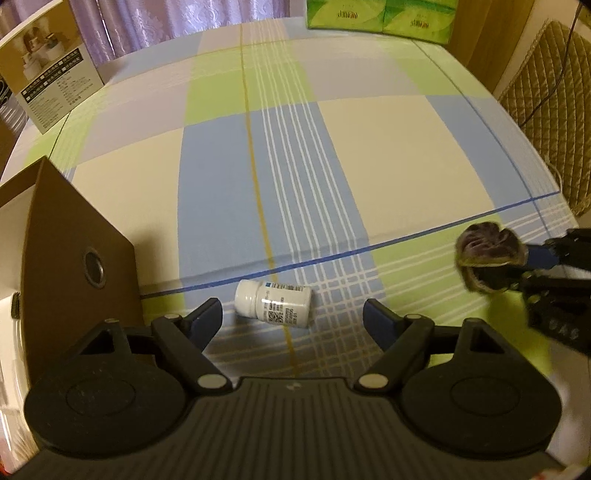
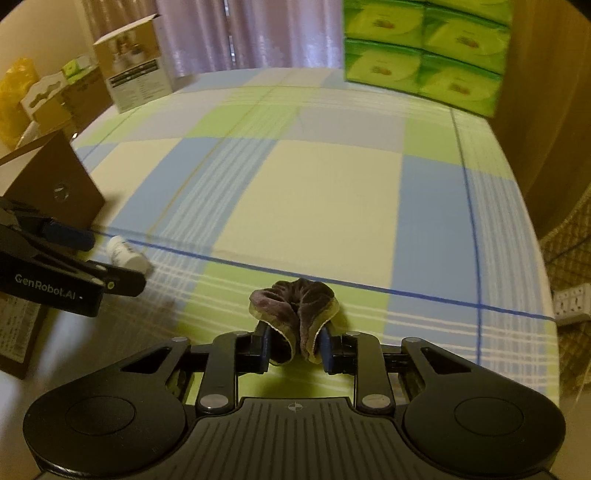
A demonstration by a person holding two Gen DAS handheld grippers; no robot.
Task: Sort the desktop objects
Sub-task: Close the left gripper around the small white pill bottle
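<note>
Left wrist view sits low over the near table edge, looking forward across the checked cloth [image 1: 332,147] toward the curtain [image 1: 166,22]. Right wrist view looks the same way from further right, just as low. Both catch the bottle [image 1: 273,302], brown box [image 2: 55,184] and tissue packs [image 2: 424,48].

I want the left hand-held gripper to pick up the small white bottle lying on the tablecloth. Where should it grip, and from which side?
Grip the white bottle across its labelled body, not the narrower cap end. It lies on its side, cap pointing left, just ahead of the open left hand-held gripper. Coming straight down from above with the wrist turned so the fingers close on its long sides seems best, since a cylinder may roll if nudged from one side.
</note>
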